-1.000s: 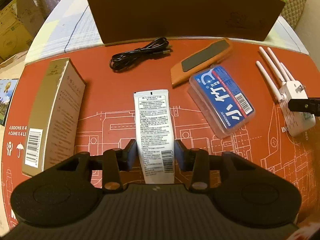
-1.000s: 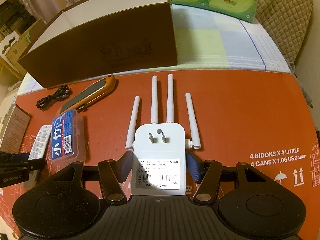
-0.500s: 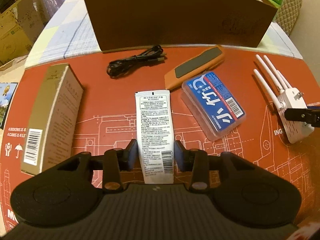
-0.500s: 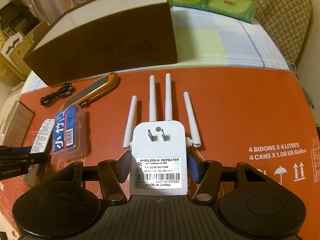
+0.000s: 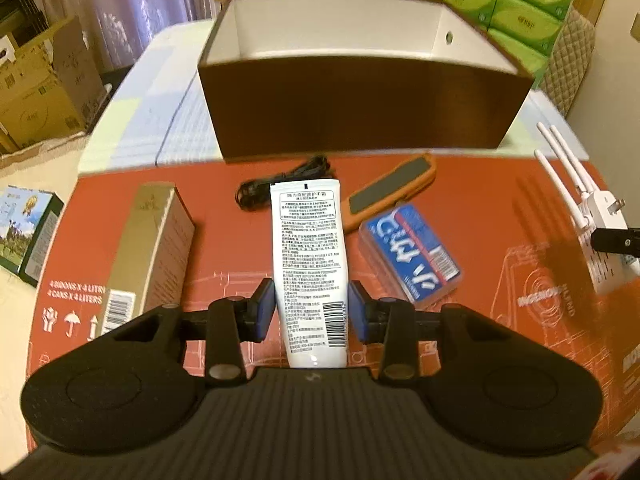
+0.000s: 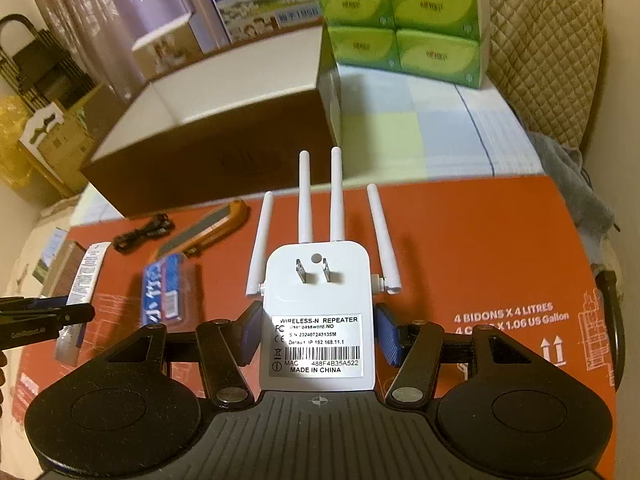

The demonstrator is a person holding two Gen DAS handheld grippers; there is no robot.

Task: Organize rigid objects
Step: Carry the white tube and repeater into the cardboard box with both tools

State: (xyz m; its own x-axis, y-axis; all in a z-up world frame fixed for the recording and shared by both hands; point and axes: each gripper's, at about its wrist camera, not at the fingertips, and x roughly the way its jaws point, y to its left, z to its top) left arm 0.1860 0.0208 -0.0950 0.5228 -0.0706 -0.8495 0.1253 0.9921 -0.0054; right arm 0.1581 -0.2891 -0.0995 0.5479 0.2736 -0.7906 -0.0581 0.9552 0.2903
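The white tube (image 5: 308,264) is clamped near its crimped lower end between the blue pads of the left claw (image 5: 310,314), and its long axis runs straight ahead along the fingers, pointing at the near brown wall of the open box (image 5: 360,108) that stands beyond the red mat (image 5: 500,208). It appears lifted off the mat, though the fisheye view does not settle how high. The white wireless repeater (image 6: 318,312) sits in the right claw (image 6: 318,334), whose pads are closed in on its two sides; its plug prongs face up and its four antennas fan forward, away from the claw. From the right wrist view the box lies ahead and to the left, with its white inside floor showing and, as far as can be seen, nothing in it. The left claw faces the box more squarely, so in my judgement the tube has the shorter, straighter way in: forward and over the near wall, with the tube's far tip the first part to cross the rim. The repeater would need to swing left as well as forward, antennas leading. Between the claws and the box, on the mat, lie a black cable (image 5: 280,184), an orange-cased tool (image 5: 394,190), a blue-labelled clear case (image 5: 412,256) and a tan carton (image 5: 148,248).
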